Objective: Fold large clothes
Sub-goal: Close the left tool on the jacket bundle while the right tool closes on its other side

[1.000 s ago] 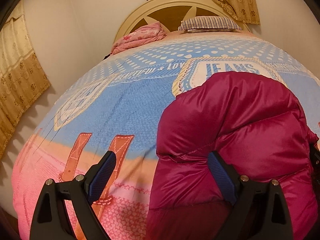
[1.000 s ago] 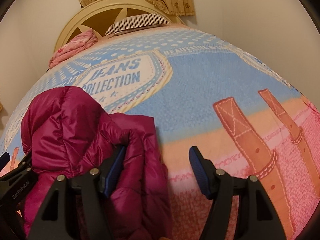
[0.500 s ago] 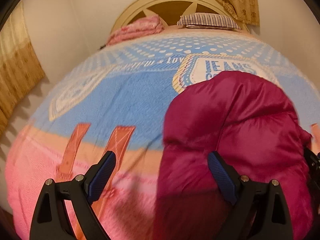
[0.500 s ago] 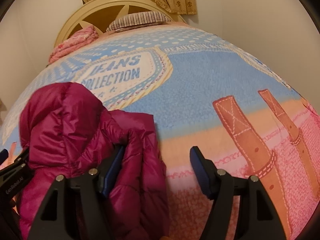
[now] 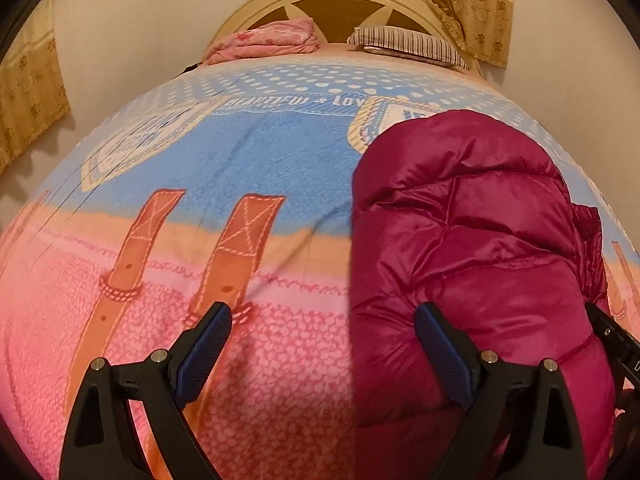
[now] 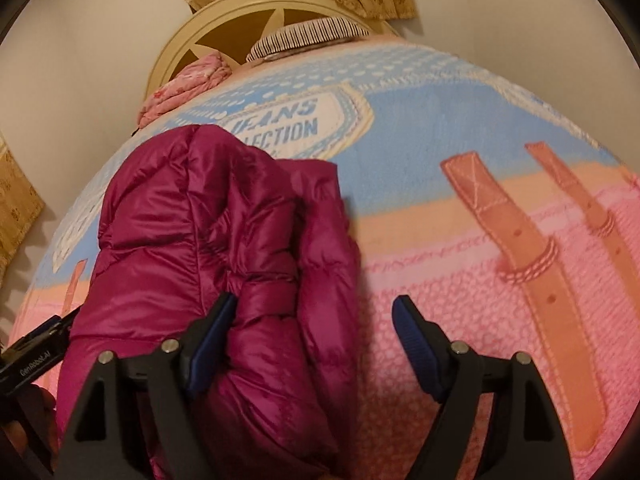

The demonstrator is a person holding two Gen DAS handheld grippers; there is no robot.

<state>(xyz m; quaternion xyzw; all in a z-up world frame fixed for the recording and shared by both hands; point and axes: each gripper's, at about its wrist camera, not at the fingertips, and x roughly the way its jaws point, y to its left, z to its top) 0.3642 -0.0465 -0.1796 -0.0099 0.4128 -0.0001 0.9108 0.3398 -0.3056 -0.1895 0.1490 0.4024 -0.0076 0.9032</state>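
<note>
Item: jacket, magenta, quilted, puffy; laid in a bulky folded bundle on the bed, on a printed blue-and-pink blanket.

Position: the jacket is placed between the two tools, its long axis running from the foot of the bed toward the headboard. A sleeve or loose edge is seen lapped along the jacket's right side.

Left gripper: jaws spread wide, nothing held. The jacket lies to its right, with its right finger against or just above the jacket's near left edge; contact cannot be told.

Right gripper: jaws spread wide, nothing held. The jacket lies to its left, its left finger overlapping the jacket's near right part. Neither gripper is judged clearly nearer.

Open room: broad bare blanket is available on both sides of the jacket and beyond it. A pink folded cloth and a striped pillow are kept well beyond the jacket, by the headboard.
</note>
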